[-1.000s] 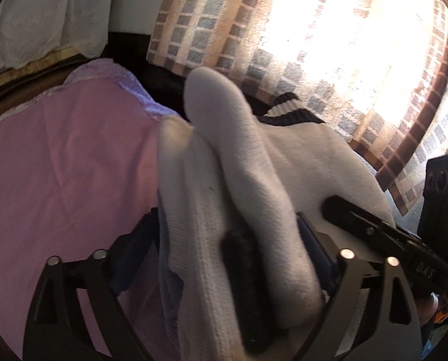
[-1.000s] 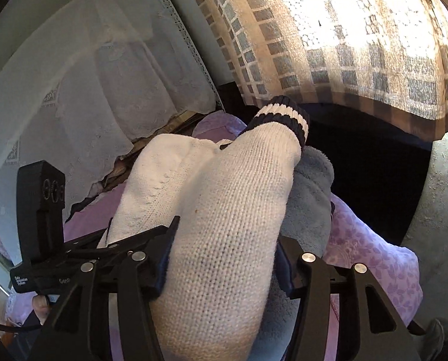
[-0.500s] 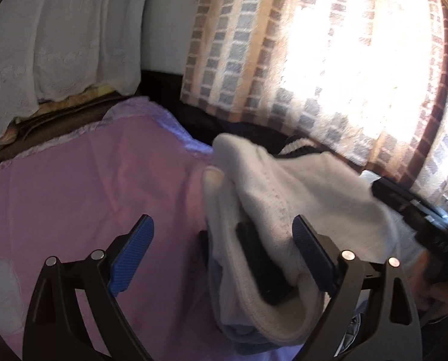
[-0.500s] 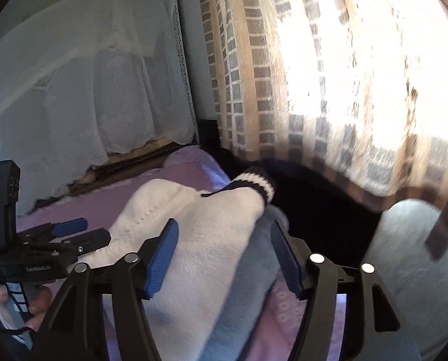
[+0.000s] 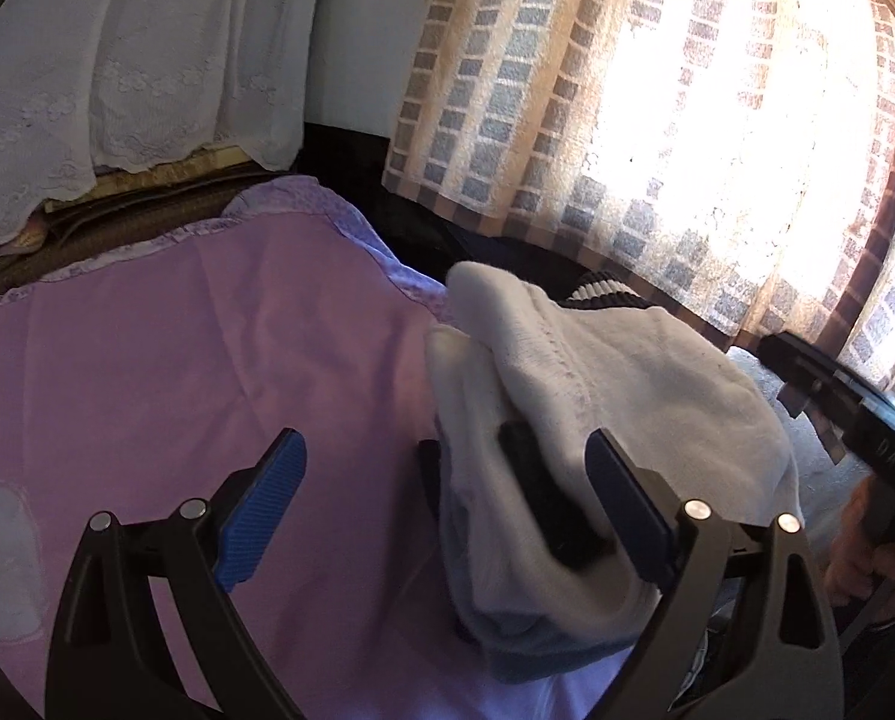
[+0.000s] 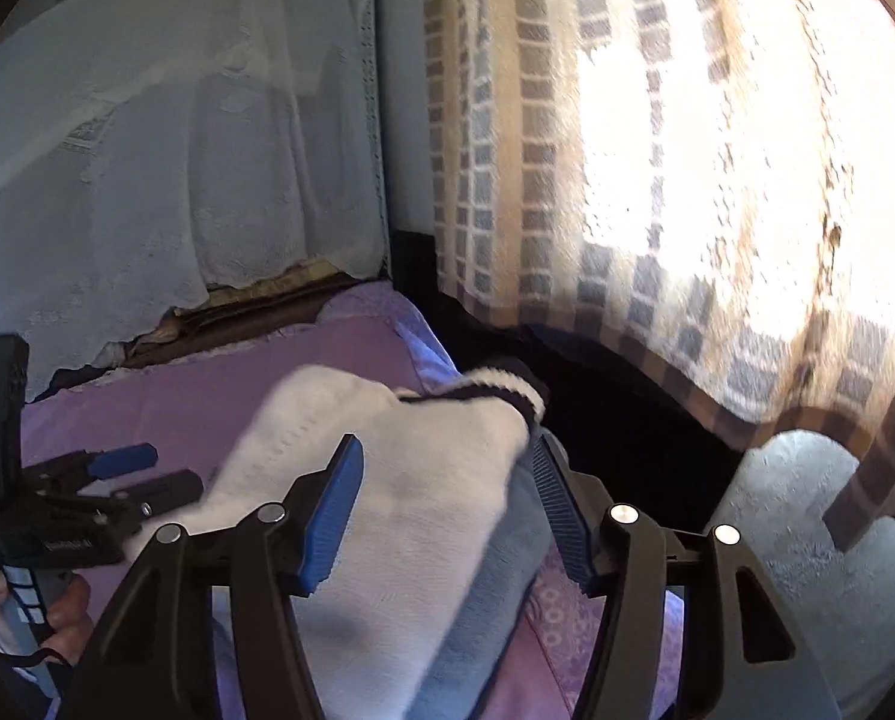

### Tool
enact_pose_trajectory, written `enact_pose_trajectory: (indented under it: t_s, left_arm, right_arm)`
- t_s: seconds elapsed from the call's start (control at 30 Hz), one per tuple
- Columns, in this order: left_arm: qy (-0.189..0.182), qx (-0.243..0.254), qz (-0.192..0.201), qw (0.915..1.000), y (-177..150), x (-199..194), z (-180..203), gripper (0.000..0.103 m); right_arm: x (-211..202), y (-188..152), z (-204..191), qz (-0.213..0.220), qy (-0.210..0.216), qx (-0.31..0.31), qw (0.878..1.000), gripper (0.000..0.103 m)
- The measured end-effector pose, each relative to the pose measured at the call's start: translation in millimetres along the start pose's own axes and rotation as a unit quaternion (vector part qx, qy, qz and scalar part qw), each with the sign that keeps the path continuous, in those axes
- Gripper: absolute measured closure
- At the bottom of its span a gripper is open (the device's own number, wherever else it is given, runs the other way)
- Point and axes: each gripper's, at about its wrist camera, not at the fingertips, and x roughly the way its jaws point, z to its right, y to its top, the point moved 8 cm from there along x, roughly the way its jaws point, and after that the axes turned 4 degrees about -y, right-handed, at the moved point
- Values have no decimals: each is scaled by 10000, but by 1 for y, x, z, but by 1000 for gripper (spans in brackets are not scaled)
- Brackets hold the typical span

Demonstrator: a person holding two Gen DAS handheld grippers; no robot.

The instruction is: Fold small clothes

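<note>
A white sock bundle (image 6: pixel 423 480) with a black-and-white striped cuff (image 6: pixel 507 387) and a grey-blue piece under it sits between the fingers of my right gripper (image 6: pixel 447 510). Both blue pads press its sides. From the left wrist the bundle (image 5: pixel 615 372) shows at the right, over the pink bedspread (image 5: pixel 177 360), and dark fingers of the right gripper (image 5: pixel 837 408) run into it. My left gripper (image 5: pixel 444 504) stands open, with the bundle against its right finger and nothing pinched. The right wrist view also shows the left gripper (image 6: pixel 159 474) at the left edge.
A white lace cloth (image 6: pixel 147 150) hangs behind the bed. A checked curtain (image 5: pixel 597 120) with bright light through it fills the right. A dark gap (image 6: pixel 615 420) runs between the bed and the curtain. A grey surface (image 6: pixel 807 510) lies at the lower right.
The bundle filled the gap between my left fingers a second ago; the left gripper has since drawn back to the left. The right gripper has risen with the bundle.
</note>
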Motion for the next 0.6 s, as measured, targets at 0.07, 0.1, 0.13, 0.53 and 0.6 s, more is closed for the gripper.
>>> enact_pose_trajectory:
  t_s: [0.07, 0.1, 0.13, 0.53, 0.6]
  left_arm:
    - [68, 12, 48, 10000, -2, -8, -6, 11]
    - [122, 8, 69, 9999, -4, -13, -10, 11]
    - [176, 5, 91, 9998, -6, -18, -15, 11]
    - [1972, -580, 426, 9777, -49, -144, -160, 11]
    - [2306, -755, 484, 9689, -59, -176, -188, 11]
  right_arm:
    - [-2, 4, -7, 30, 33, -29, 10000, 44]
    - [-3, 5, -10, 55, 60, -26, 10000, 44]
    - [-6, 6, -14, 93, 108, -7, 9999, 44]
    - [-32, 13, -188, 368, 1991, -159, 9792, 36]
    - [-35, 10, -233, 330, 2384, -243, 9703, 36]
